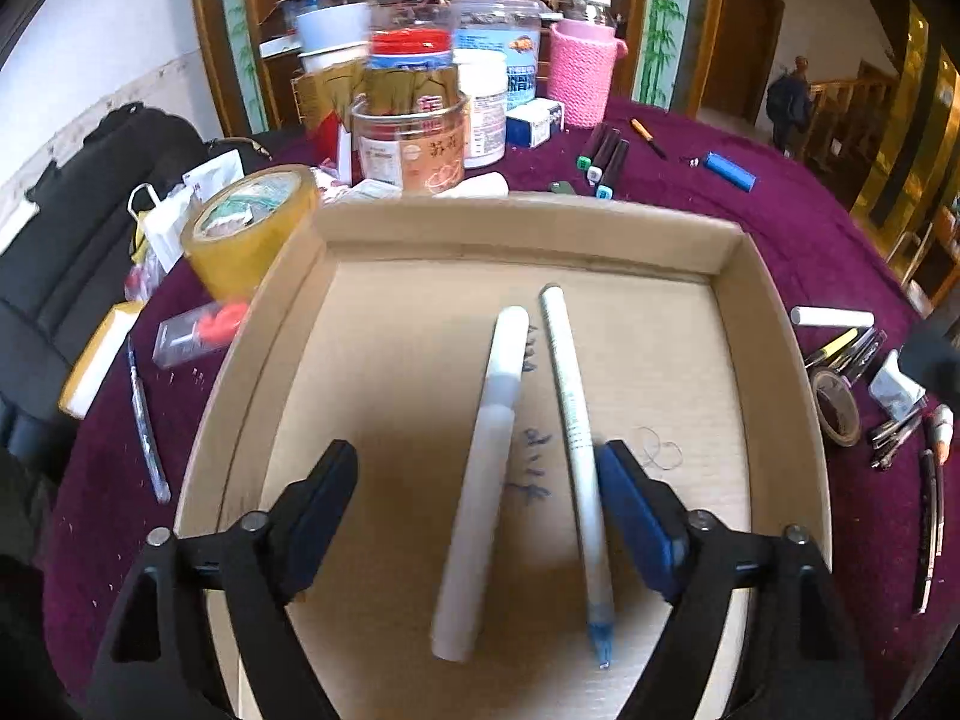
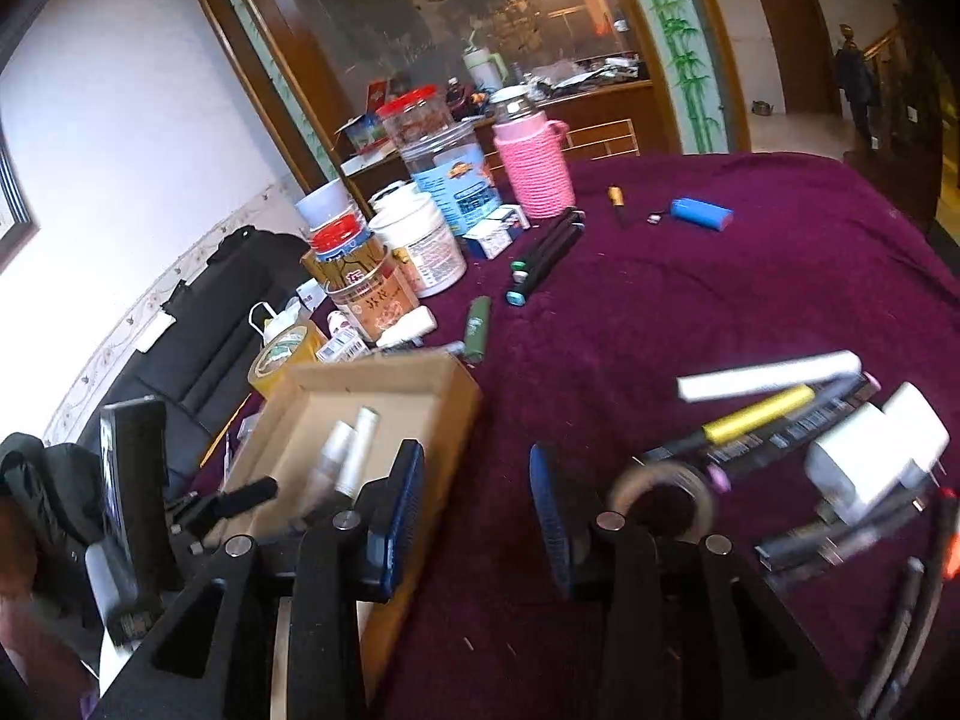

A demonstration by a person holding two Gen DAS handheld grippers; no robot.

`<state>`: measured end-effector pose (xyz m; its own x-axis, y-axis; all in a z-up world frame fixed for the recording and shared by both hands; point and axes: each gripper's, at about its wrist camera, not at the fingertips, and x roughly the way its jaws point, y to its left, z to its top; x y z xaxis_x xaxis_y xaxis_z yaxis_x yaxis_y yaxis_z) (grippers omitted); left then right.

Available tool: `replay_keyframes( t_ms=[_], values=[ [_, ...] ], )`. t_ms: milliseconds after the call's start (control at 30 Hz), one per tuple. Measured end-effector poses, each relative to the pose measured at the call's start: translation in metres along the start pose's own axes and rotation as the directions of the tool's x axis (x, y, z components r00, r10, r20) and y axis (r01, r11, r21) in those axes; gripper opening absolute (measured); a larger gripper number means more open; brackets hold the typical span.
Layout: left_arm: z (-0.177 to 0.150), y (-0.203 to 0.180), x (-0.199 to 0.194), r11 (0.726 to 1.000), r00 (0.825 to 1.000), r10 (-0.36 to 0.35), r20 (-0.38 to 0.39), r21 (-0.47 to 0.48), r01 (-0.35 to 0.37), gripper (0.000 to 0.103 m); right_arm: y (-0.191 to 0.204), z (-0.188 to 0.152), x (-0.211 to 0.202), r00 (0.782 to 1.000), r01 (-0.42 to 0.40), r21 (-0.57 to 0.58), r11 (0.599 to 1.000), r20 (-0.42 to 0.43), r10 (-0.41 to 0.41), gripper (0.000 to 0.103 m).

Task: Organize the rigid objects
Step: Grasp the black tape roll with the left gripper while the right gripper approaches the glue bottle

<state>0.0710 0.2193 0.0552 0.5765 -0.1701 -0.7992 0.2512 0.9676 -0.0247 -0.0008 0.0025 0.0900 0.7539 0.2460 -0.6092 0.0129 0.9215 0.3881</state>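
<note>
One cardboard box (image 1: 774,324), two white pens (image 1: 480,480) inside, three dark markers (image 1: 606,159).

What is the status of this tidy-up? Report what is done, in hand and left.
Done: two white pens, a thick one and a thin one, lie in the cardboard box. In hand: nothing; the left tongs hang open over the box, the right tongs open above the cloth. Left: the white stick, yellow pen, markers and blue cylinder remain outside.

Two pens (image 1: 480,480) lie side by side in the box (image 1: 528,222) (jars (image 1: 414,138) behind it).
</note>
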Motion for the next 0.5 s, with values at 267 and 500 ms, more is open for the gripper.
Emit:
replay_keyframes(
  t_ms=[267,500],
  values=[
    [0.001,-0.026,-0.066,0.995,0.974,-0.09,0.208,0.061,0.079,0.085,-0.061,-0.018,-0.09,0.965,0.199,0.012,0.98,0.17,-0.198,0.088],
    [-0.001,-0.104,-0.082,0.958,0.961,-0.227,0.158,0.211,0.192,0.087,-0.148,-0.018,-0.126,0.926,0.286,0.178,0.941,0.2,-0.32,0.1]
  ],
)
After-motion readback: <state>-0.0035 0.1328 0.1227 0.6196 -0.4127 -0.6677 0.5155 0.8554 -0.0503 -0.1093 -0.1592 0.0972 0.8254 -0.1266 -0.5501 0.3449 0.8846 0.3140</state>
